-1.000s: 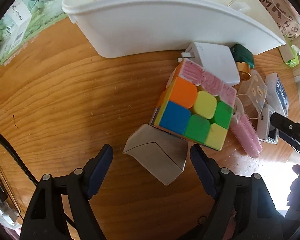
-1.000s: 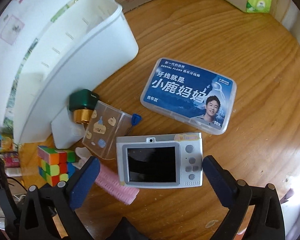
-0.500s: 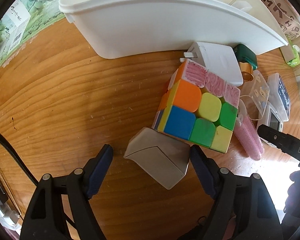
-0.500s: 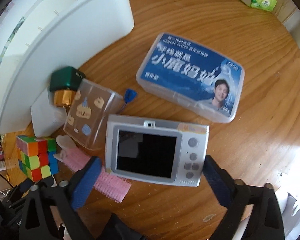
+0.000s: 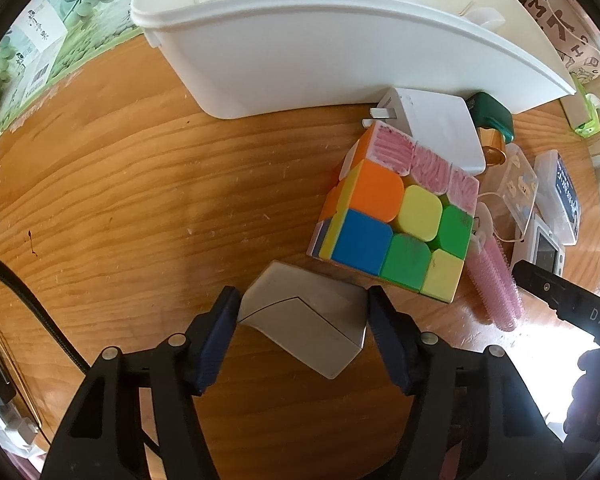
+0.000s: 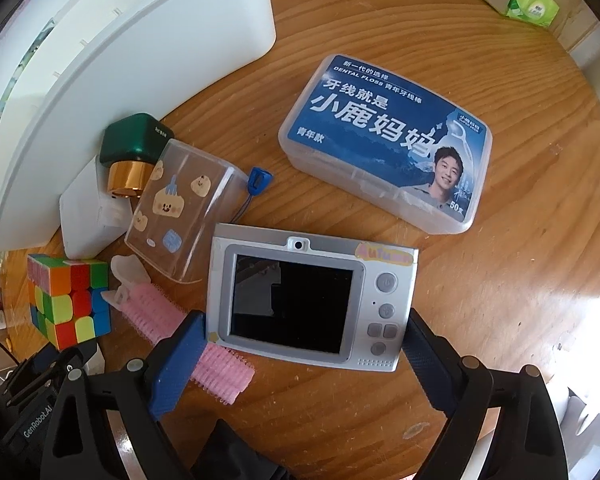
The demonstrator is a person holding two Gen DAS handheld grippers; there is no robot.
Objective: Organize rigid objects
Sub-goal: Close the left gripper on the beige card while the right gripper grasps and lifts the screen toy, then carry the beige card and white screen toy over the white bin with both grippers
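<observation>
A round wooden table [image 5: 148, 200] carries everything. The biggest thing on it is a white bin [image 5: 320, 60], standing at the far side in both views, with a small round pink item just visible inside it (too little shows to say what). Against the bin's near wall lies a white charger [image 5: 436, 128], prongs pointing left in the left wrist view, and beside it a green bottle [image 6: 134, 144] with a gold collar, on its side.

The floss box [image 6: 384, 144], blue-labelled and clear-walled, sits well apart from the bin on bare wood. Near it lies a silver camera [image 6: 308, 300], screen up. The right gripper [image 6: 300, 360] points down over the camera with its jaws spread wide, one finger at each short end of the body; the left finger overlaps the pink roller [image 6: 188, 332], and whether either pad touches the camera I cannot tell.

The cube [image 5: 396, 216] sits just beside the charger, with the roller along its right side. A clear case [image 6: 184, 208] with cartoon stickers leans between bottle and camera, a blue-tagged cord trailing from it.

The left gripper [image 5: 300, 320] points down at a small grey box [image 5: 304, 320] just in front of the cube. Its jaws have just been closing, and both pads now meet the box's sides
</observation>
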